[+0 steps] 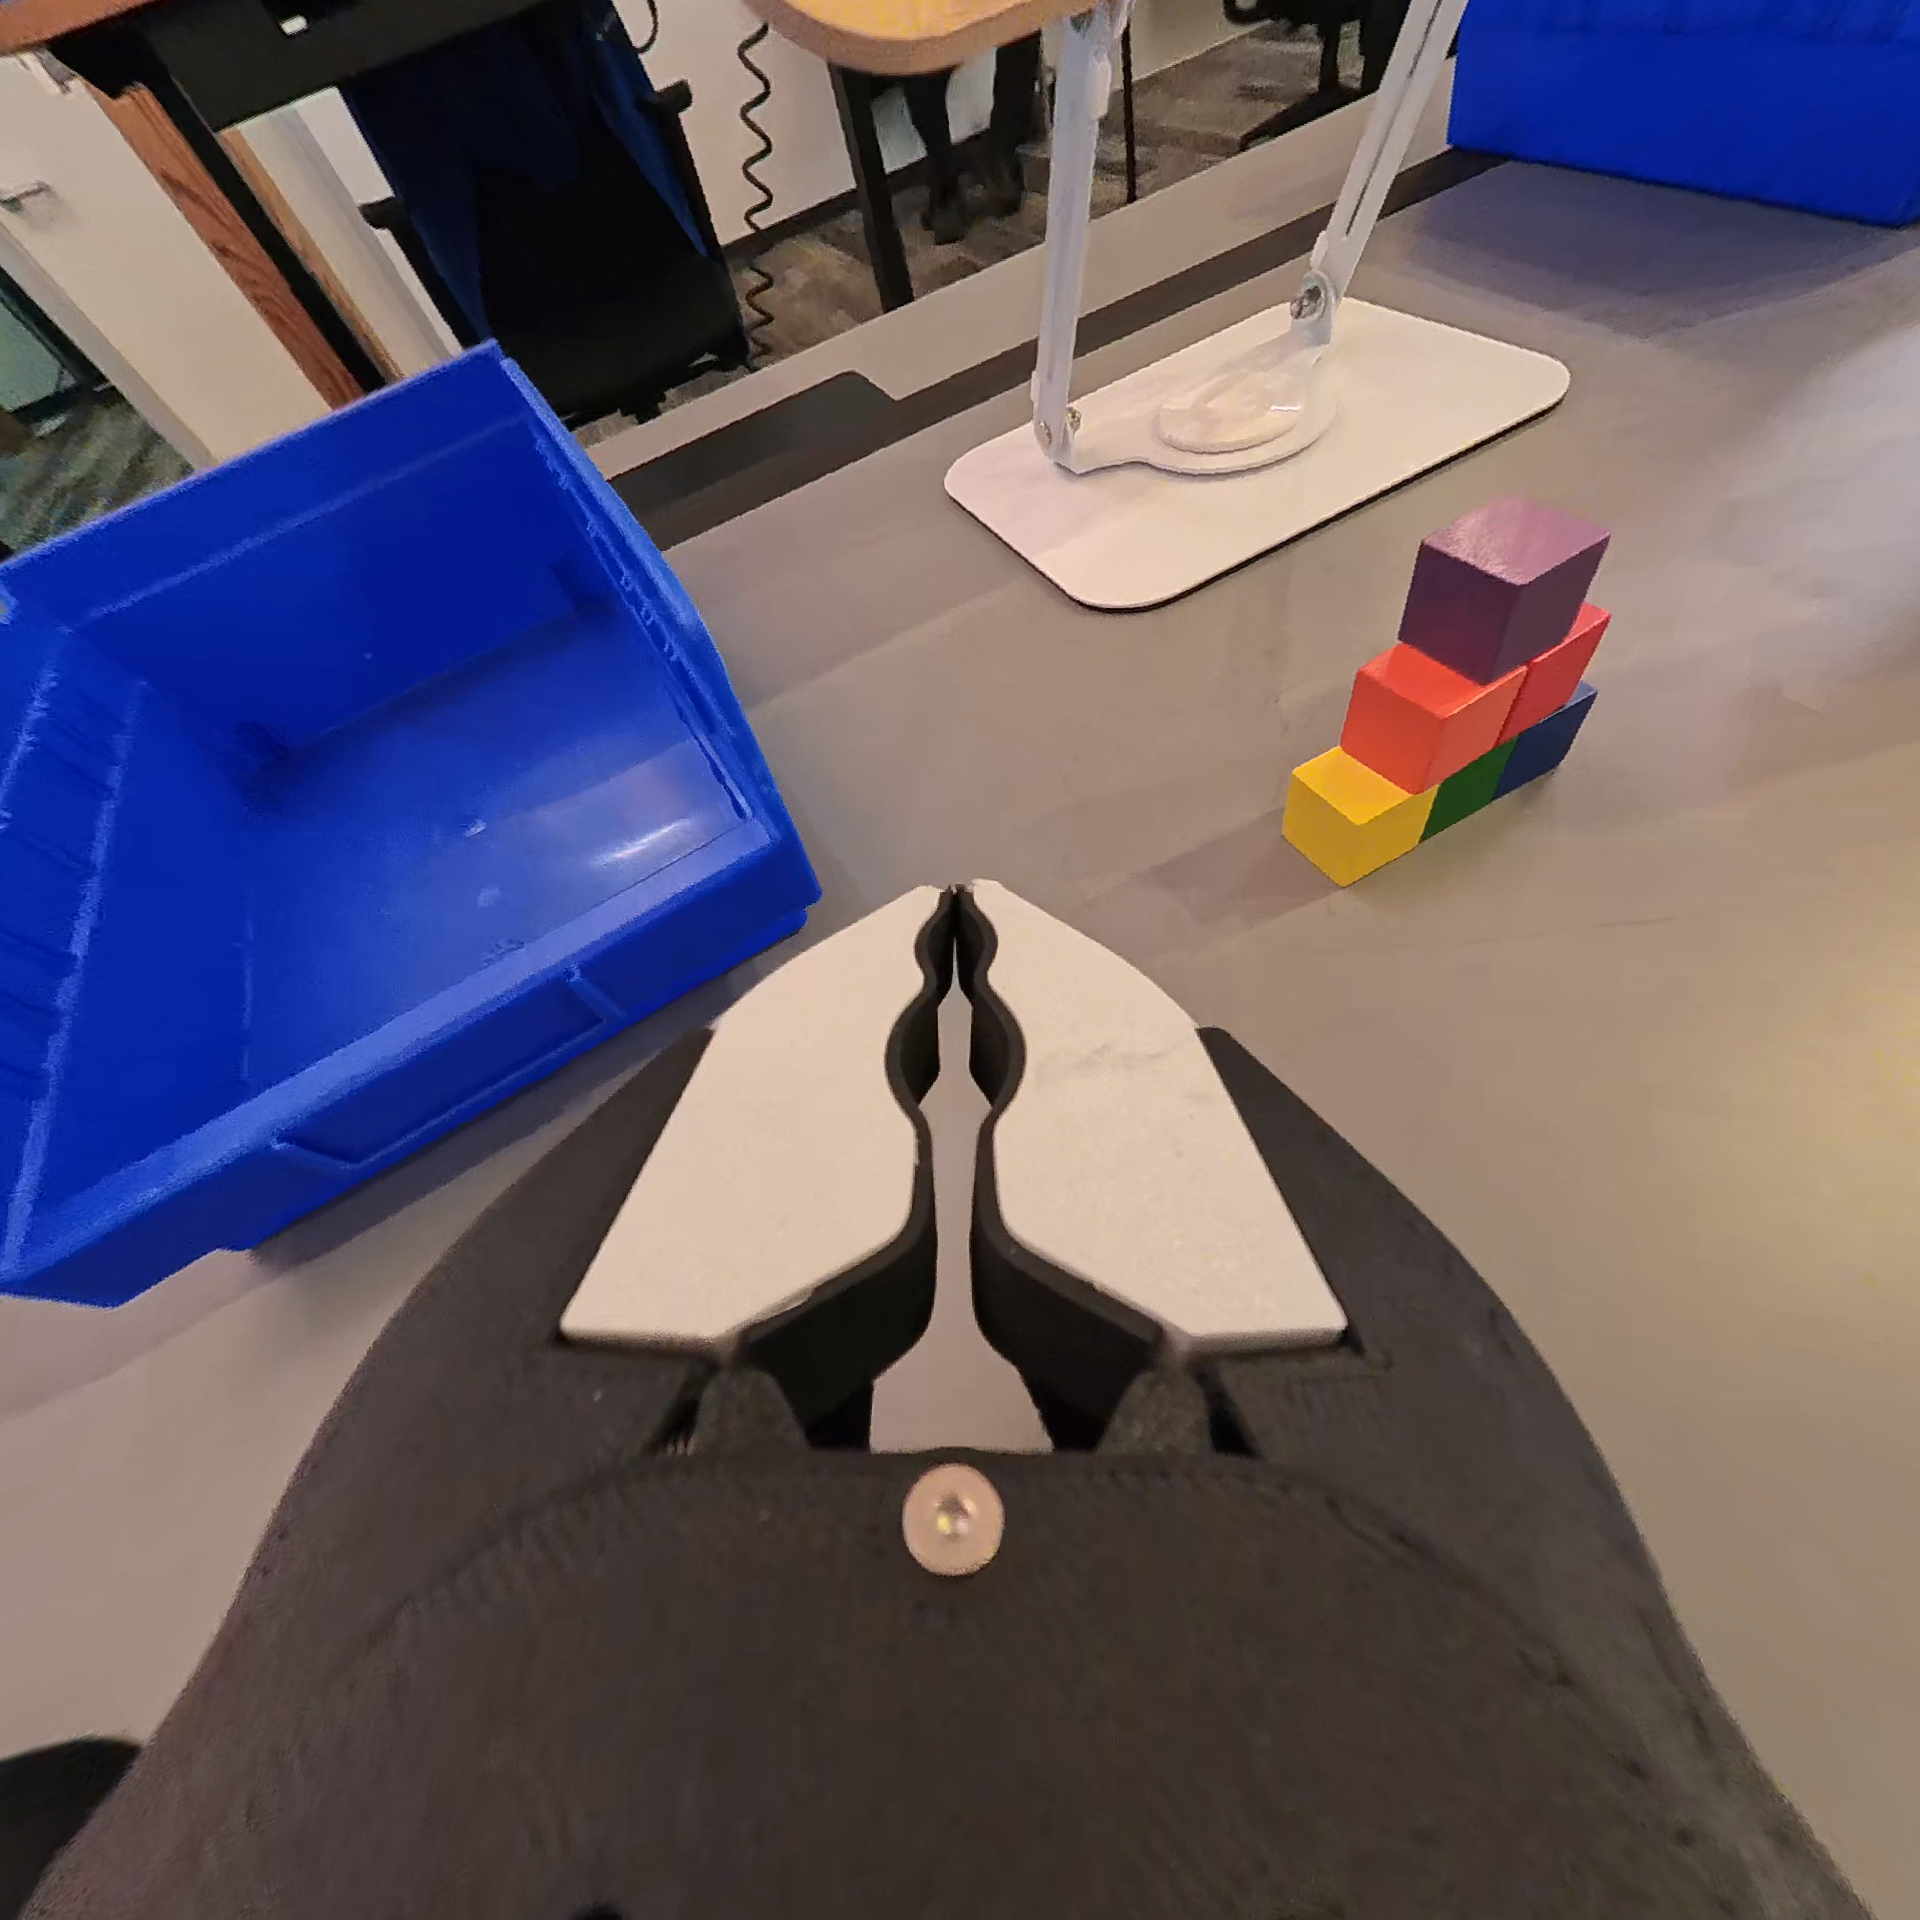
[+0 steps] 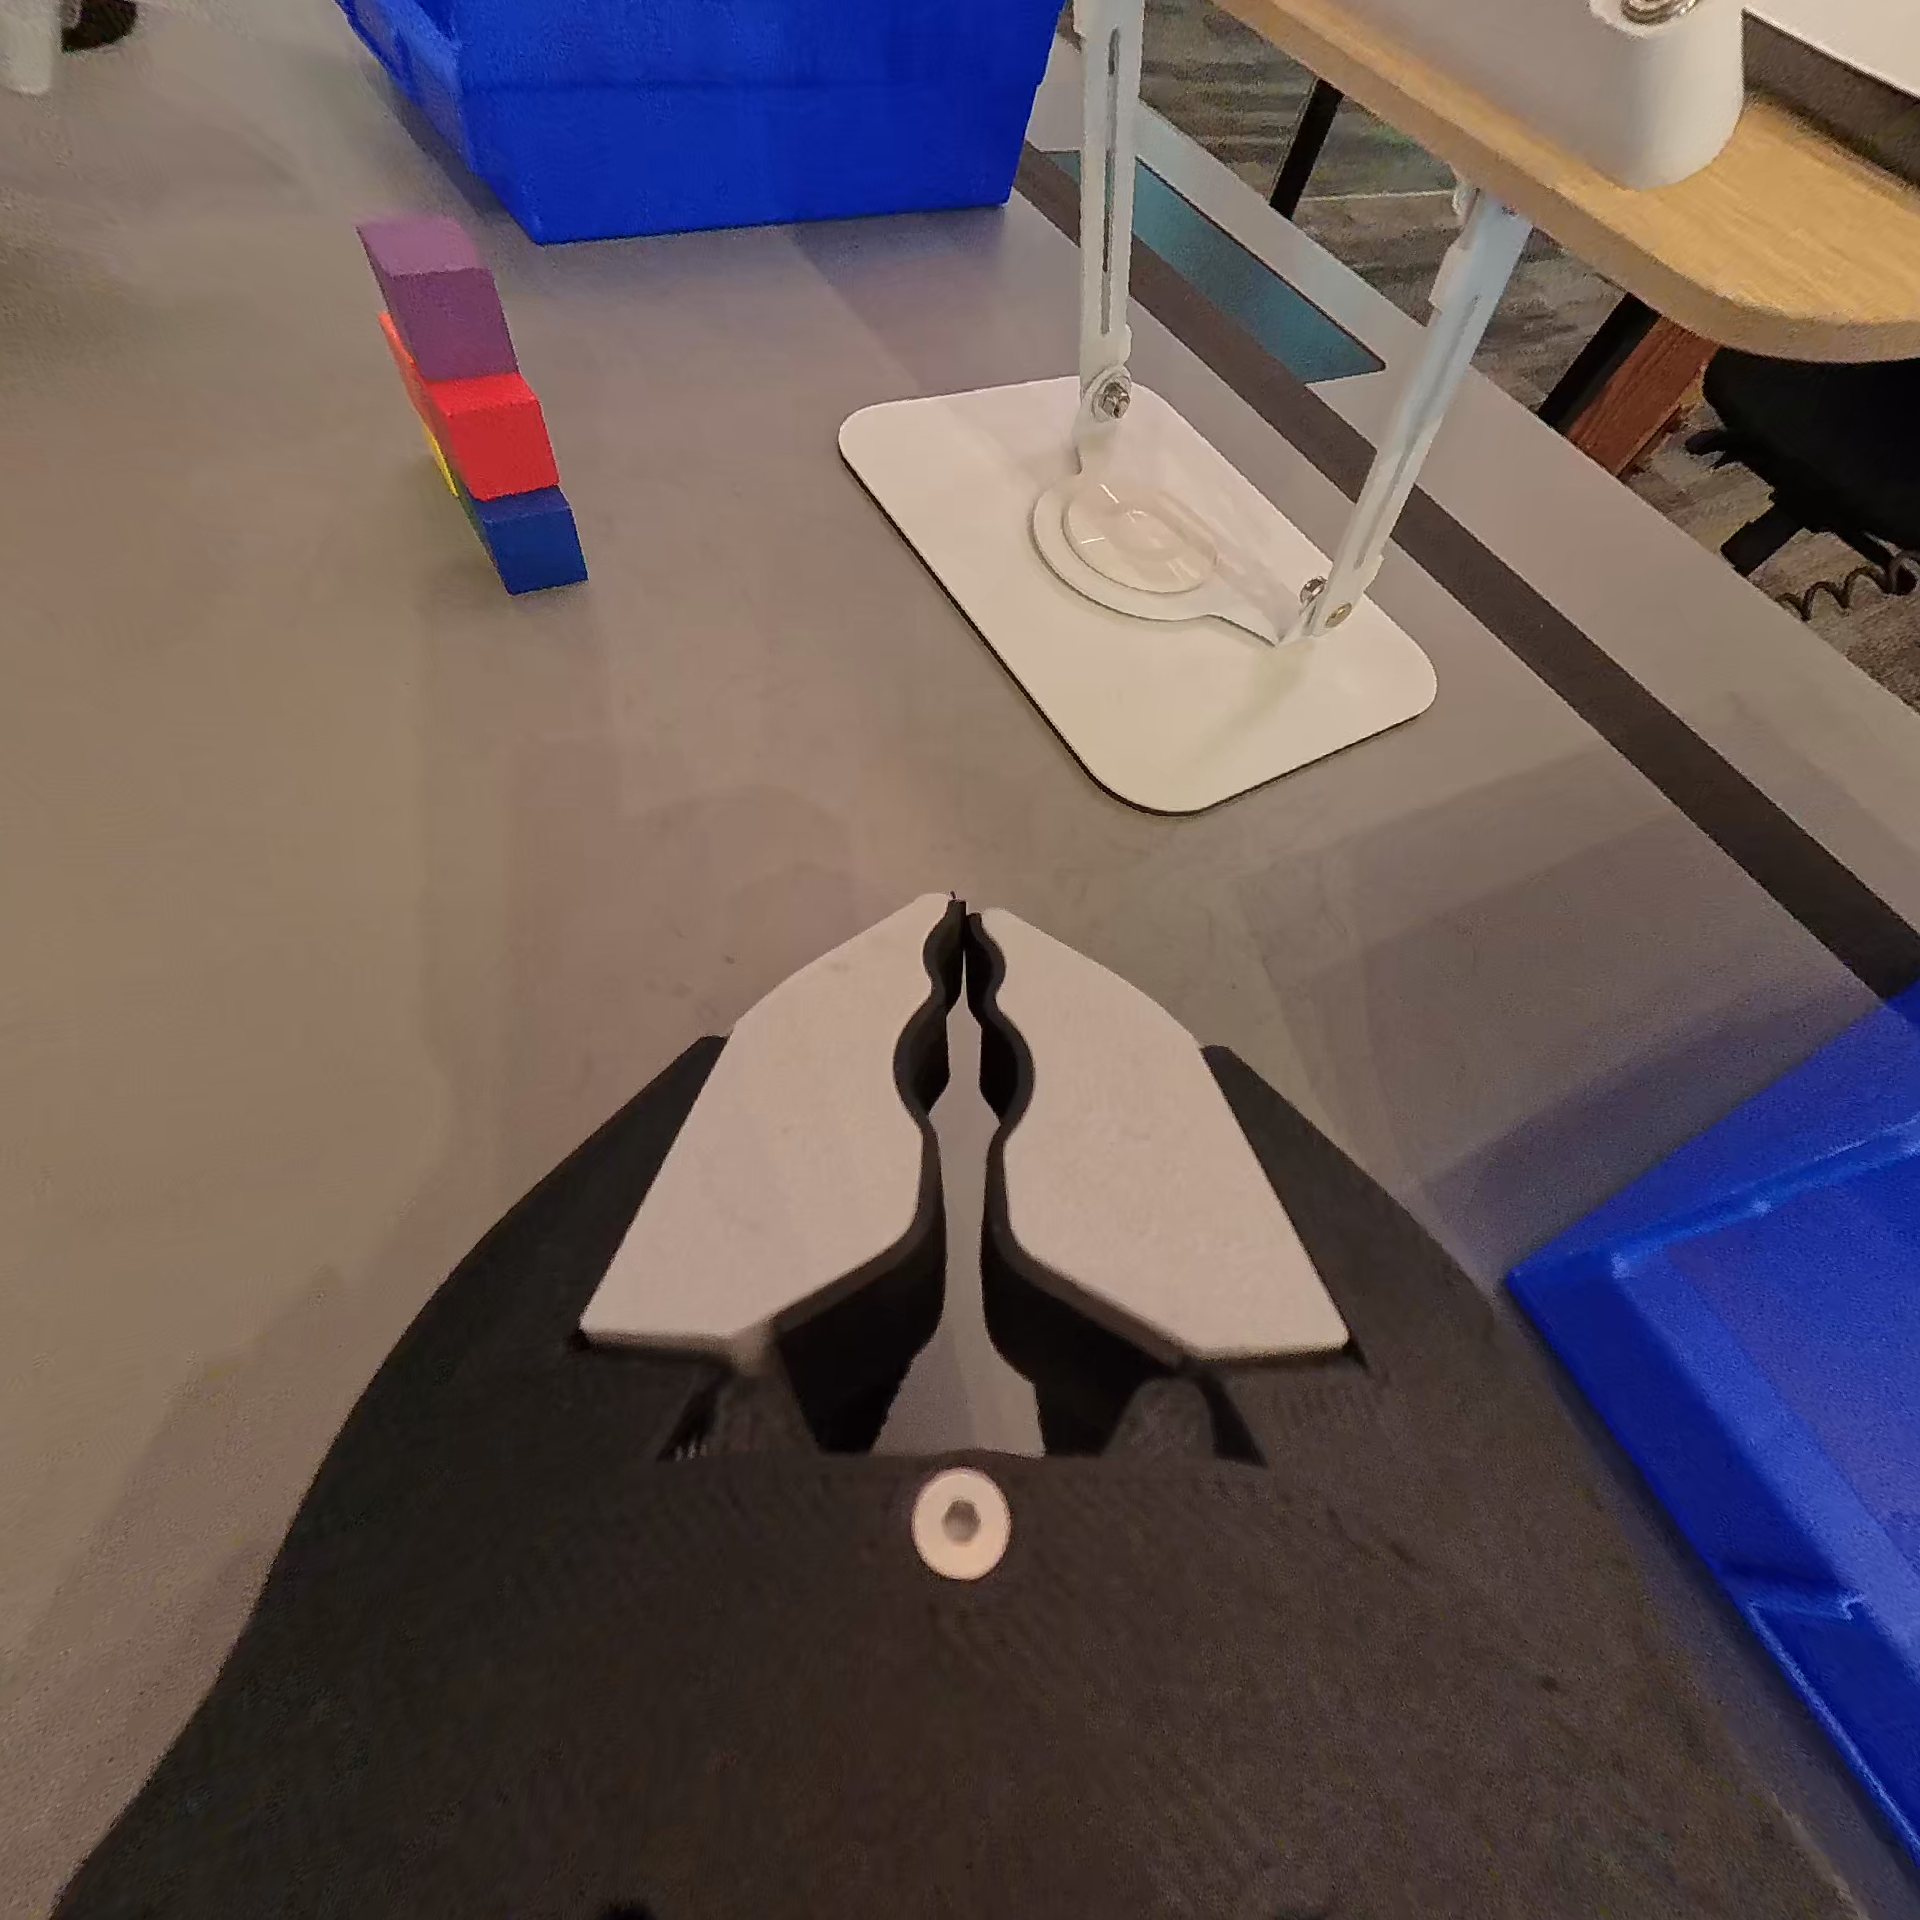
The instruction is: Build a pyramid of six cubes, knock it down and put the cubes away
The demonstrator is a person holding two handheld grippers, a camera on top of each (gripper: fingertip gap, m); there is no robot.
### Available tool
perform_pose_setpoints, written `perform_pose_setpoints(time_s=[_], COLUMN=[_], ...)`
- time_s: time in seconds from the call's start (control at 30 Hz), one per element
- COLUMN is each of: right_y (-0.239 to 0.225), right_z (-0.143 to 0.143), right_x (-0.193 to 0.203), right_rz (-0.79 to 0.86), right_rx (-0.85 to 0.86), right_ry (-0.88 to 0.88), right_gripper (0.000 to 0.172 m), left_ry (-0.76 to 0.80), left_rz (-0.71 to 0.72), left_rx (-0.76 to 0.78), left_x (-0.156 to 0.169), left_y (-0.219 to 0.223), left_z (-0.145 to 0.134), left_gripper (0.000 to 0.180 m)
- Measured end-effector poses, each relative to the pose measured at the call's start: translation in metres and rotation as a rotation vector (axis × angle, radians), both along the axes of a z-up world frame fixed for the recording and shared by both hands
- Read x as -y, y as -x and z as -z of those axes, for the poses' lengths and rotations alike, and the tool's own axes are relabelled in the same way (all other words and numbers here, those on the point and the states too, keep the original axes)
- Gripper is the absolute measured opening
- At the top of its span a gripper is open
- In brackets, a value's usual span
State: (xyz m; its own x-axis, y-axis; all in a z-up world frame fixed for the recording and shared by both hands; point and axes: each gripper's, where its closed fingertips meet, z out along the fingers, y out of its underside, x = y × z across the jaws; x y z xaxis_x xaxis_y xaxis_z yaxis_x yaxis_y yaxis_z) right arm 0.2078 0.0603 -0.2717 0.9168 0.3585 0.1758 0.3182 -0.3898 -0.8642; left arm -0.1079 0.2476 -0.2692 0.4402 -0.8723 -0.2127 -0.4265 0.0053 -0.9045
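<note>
Six-cube painted wooden pyramid [image 1: 1455, 686] stands complete; I sweep the right gripper [image 2: 961, 914] leftward through it; both grippers closed, empty, left gripper [image 1: 956, 894] clear.

Left wrist view: green cube [image 1: 1467, 792] and blue cube [image 1: 1550, 744] mostly covered by the orange cube [image 1: 1425, 715] and red cube [image 1: 1558, 665]. Blurred pale patch [image 1: 1839, 520] at right edge, can't tell what. Blue bin [image 1: 343, 665] cut off left. Right wrist view: pyramid edge-on, yellow cube [image 2: 434, 449] a sliver, green barely visible. Near bin [image 2: 1766, 1382] cut off right, lamp stand [image 2: 1143, 582] arms cut off at top.
</note>
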Motion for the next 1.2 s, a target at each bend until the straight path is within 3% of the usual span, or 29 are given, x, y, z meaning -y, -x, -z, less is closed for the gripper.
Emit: perform_pose_setpoints(time_s=[0.33,0.53,1.2], right_y=[0.007,0.011,0.022], right_z=[-0.006,-0.009,0.0], right_x=[0.002,0.003,0.001], right_rz=[-0.019,-0.031,-0.066], right_rx=[0.018,0.018,0.038], right_ry=[-0.015,-0.025,0.011], right_gripper=[0.0,0.0,0.0], left_ry=[0.005,0.021,0.028], left_rz=[-0.083,-0.108,-0.08], left_rx=[0.017,0.023,0.047], left_x=[-0.003,-0.007,0.009], left_y=[0.023,0.026,0.001], left_z=[-0.009,0.003,-0.005], left_gripper=[0.0,0.0,0.0])
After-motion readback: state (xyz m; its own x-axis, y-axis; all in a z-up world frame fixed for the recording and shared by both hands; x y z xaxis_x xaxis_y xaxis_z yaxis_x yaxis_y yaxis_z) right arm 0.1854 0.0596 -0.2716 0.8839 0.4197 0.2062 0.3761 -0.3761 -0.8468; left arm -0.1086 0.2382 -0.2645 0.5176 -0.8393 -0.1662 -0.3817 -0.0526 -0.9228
